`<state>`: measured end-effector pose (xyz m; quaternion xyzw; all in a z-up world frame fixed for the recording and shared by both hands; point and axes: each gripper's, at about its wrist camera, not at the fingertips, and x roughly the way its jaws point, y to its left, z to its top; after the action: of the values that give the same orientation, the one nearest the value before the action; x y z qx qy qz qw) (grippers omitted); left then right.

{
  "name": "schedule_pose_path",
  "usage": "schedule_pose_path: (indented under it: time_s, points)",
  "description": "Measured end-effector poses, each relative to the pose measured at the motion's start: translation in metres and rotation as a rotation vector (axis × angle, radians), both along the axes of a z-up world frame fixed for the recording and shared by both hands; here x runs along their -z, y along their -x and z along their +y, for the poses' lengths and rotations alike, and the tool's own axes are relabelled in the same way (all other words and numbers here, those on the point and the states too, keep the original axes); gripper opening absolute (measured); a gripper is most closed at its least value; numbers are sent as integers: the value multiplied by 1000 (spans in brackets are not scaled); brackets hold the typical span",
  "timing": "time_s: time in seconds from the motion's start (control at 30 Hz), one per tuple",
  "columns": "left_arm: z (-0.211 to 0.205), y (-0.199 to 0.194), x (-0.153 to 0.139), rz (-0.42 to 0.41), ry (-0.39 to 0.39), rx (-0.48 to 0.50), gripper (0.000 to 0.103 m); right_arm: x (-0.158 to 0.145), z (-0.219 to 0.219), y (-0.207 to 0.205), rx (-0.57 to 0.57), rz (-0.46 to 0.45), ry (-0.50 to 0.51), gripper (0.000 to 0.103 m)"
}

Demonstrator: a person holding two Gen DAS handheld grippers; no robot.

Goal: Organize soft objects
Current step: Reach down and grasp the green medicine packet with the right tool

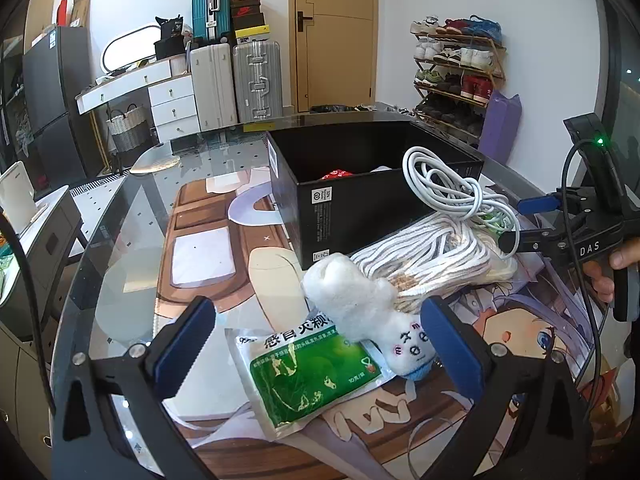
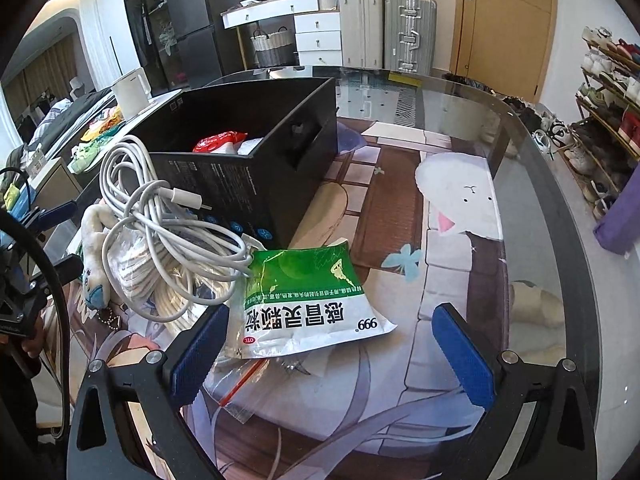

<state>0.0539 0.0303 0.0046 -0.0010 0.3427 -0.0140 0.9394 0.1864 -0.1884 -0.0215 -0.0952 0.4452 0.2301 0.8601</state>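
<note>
The left gripper (image 1: 320, 344) is held released around the white plush toy (image 1: 368, 312); the right gripper (image 2: 332, 348) is released over the green medicine sachet (image 2: 304, 292), beside the black box (image 2: 256, 152).

Background's busy — silver suitcase (image 1: 257, 80) and white one (image 1: 212, 84) by the wooden door (image 1: 336, 32), shoe rack (image 1: 456, 68) right, woven basket (image 1: 128, 128) under the dresser (image 1: 172, 100).
</note>
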Motion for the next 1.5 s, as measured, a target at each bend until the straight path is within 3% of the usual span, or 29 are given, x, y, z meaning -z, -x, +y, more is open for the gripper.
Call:
schedule_pose_path:
  time_s: [0.2, 0.33, 0.47, 0.67, 1.03, 1.5]
  points:
    - [0, 0, 0, 3, 2, 0, 103, 0, 3, -5, -68, 13, -14, 97]
    - [0, -1, 1, 7, 3, 2, 103, 0, 3, -3, -112, 27, -51, 76]
    - [0, -1, 1, 7, 2, 3, 103, 0, 1, 6, -111, 19, -54, 64]
    - [1, -1, 1, 8, 3, 5, 103, 2, -10, 23, -66, 5, -41, 57]
    - [1, -1, 1, 9, 3, 6, 103, -1, -14, 36, -71, 1, 20, 56]
    - [0, -2, 2, 9, 3, 8, 103, 1, -11, 31, -62, -17, 23, 76]
